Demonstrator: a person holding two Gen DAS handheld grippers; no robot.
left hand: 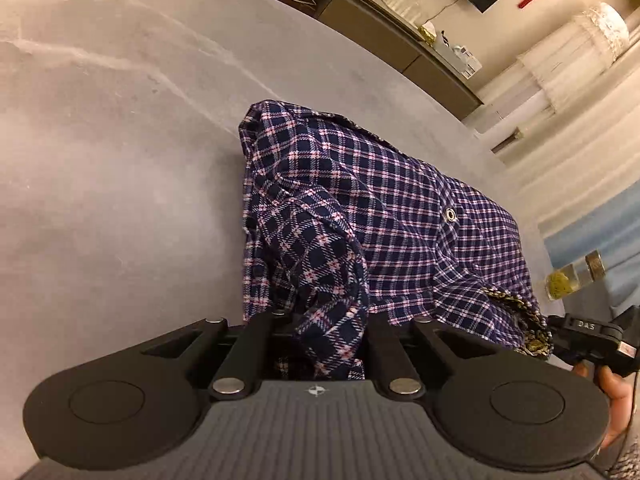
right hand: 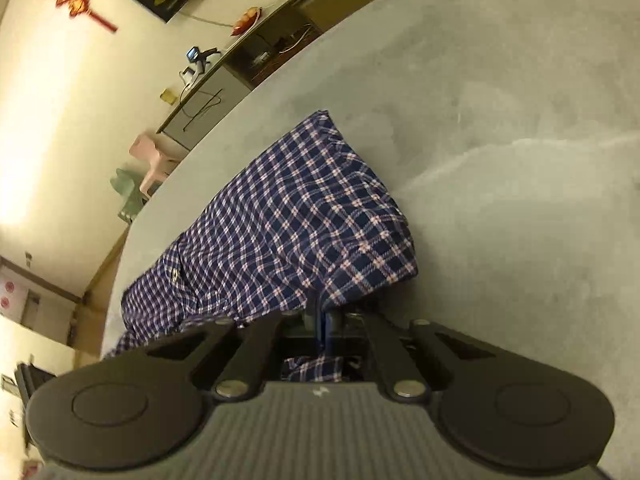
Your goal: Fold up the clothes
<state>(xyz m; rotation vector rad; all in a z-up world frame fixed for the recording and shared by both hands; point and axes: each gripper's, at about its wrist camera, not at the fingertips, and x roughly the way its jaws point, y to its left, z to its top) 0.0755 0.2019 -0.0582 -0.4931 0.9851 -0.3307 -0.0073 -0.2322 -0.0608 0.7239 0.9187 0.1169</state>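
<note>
A navy plaid shirt (left hand: 380, 208) with pink and white lines lies on the grey table (left hand: 120, 140). My left gripper (left hand: 320, 332) is shut on a bunched edge of the shirt, and the cloth hides its fingertips. The shirt also shows in the right wrist view (right hand: 288, 224), stretched away toward the table's far edge. My right gripper (right hand: 324, 320) is shut on the shirt's near corner, with cloth draped over its fingers. The right gripper's body (left hand: 592, 336) shows at the left wrist view's right edge, next to the shirt's patterned trim.
The grey table (right hand: 500, 160) spreads wide beside the shirt. A glass jar (left hand: 568, 278) stands past the table edge. A sideboard (left hand: 400, 20) with small items runs along the wall. A pink stool (right hand: 154, 160) stands beyond the table.
</note>
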